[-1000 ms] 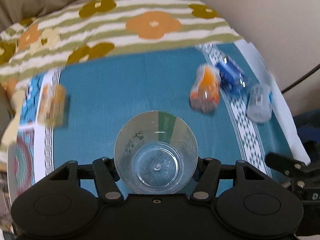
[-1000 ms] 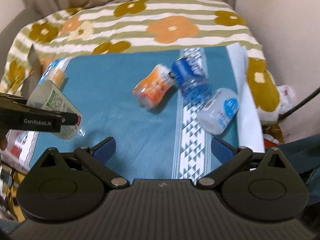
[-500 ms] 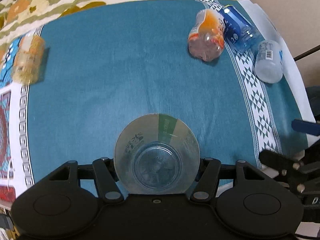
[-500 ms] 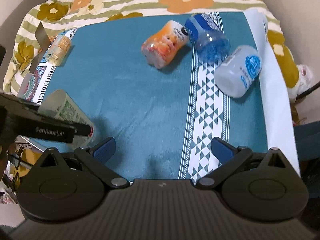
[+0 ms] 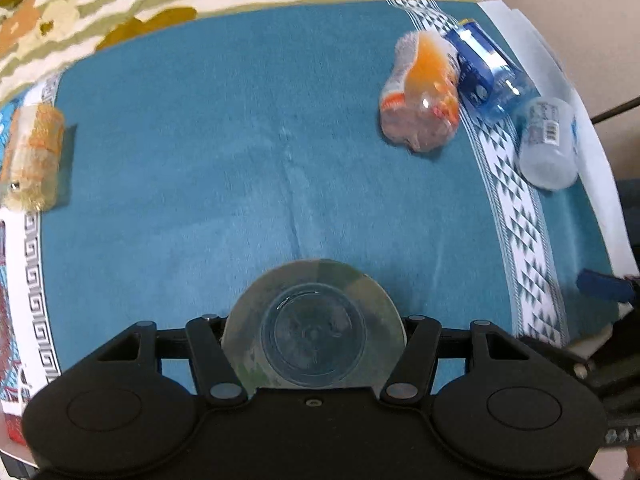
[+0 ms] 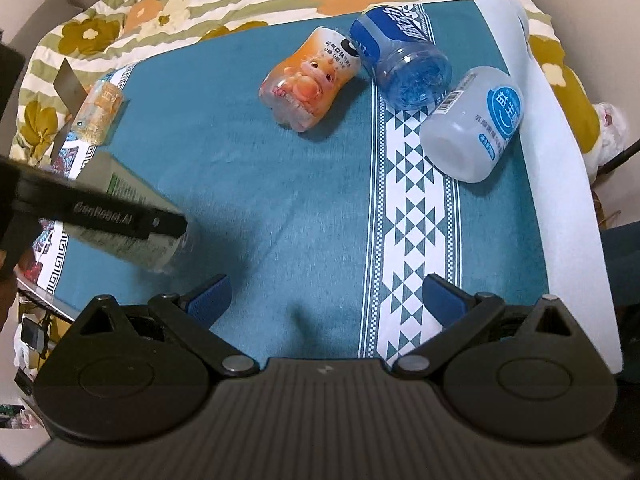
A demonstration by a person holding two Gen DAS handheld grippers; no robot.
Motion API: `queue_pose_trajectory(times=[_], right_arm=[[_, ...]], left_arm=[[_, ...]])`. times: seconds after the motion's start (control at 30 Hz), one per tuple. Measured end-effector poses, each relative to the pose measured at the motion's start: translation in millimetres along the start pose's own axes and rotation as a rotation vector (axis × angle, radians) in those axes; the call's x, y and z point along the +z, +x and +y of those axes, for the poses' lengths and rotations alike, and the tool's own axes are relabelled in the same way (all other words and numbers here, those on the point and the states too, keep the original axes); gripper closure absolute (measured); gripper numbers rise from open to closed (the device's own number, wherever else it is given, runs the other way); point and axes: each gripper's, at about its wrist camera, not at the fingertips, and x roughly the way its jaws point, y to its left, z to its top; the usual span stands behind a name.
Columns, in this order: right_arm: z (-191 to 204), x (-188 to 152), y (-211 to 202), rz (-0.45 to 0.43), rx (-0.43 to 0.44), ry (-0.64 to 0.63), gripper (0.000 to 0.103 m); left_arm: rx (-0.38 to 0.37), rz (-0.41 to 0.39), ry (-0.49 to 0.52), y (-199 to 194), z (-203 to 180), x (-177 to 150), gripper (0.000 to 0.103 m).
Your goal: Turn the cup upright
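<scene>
Left wrist view: my left gripper (image 5: 314, 336) clamps the clear plastic cup (image 5: 314, 336) over the near teal cloth (image 5: 240, 160); my right gripper (image 6: 326, 294) hangs open. Thin walls could buckle or slip if I squeeze unevenly.

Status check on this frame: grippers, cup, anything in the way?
Left gripper shut on cup, held tilted above the cloth. Right gripper open, holding nothing. Three bottles lie far side, off the path.
</scene>
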Motion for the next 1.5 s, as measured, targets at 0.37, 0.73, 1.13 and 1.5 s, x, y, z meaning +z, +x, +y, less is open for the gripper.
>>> queue_pose_trajectory(times=[0.37, 0.73, 1.13, 1.5], right_arm=[[5, -4, 10, 0.017, 0.023, 0.016, 0.0], [-8, -5, 12, 0.019, -0.027, 0.114, 0.0], [-4, -3, 14, 0.022, -0.038, 0.128, 0.0], [18, 15, -20, -0.03, -0.045, 0.041, 0.0]], left_arm=[[-0.109, 0.148, -0.017, 15, 17, 20, 0.036], [-0.011, 0.11, 0.068, 46, 10, 61, 0.026], [0.002, 0.054, 0.095, 45, 0, 59, 0.015], [0.031, -0.21, -0.048, -50, 14, 7, 0.0]])
